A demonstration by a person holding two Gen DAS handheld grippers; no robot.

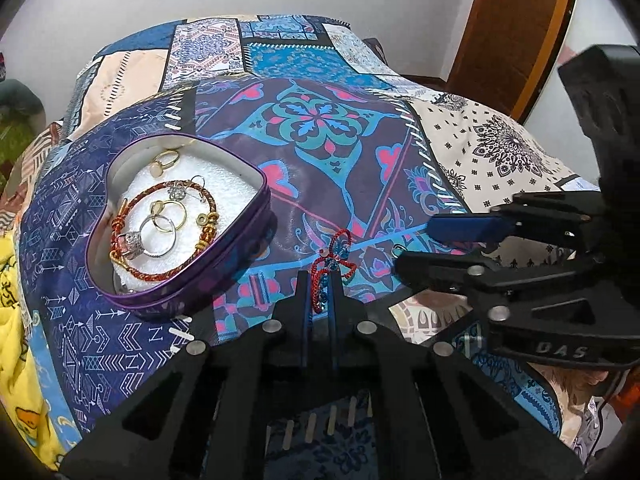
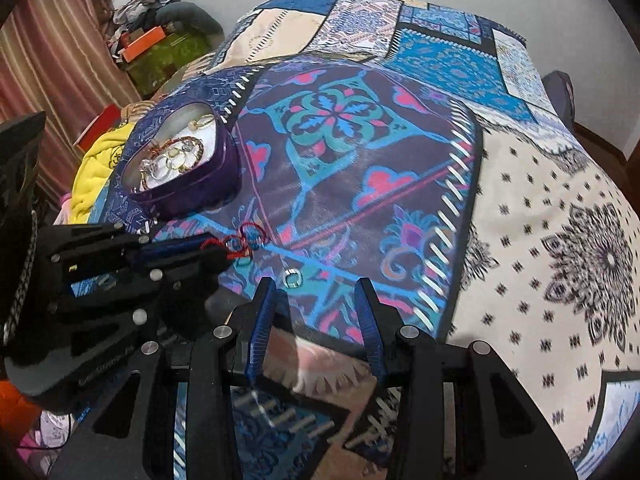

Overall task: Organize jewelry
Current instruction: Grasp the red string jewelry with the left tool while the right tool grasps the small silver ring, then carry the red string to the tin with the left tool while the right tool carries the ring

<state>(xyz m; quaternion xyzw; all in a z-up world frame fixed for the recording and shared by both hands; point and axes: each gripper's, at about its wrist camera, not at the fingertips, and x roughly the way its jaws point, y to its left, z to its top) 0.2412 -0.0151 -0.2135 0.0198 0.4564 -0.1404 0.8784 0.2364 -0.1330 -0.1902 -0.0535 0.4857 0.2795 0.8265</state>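
A purple heart-shaped tin [image 1: 224, 256] sits on the patterned bedspread, holding rings and a red-gold braided bracelet [image 1: 160, 232] on white foam. It also shows in the right wrist view [image 2: 216, 184]. My left gripper [image 1: 322, 280] is shut on a red and blue thread ornament [image 1: 334, 252], which hangs out past the fingertips just right of the tin; the ornament also shows in the right wrist view [image 2: 240, 242]. My right gripper [image 2: 316, 286] is open, low over the bedspread. A small silver ring [image 2: 292, 278] lies just beyond its fingertips, nearer the left finger.
The bed is covered by a blue, purple and cream patchwork bedspread [image 1: 320, 128]. A yellow cloth [image 2: 100, 168] and clutter lie off the bed's left side. A wooden door [image 1: 516, 20] stands at the back right.
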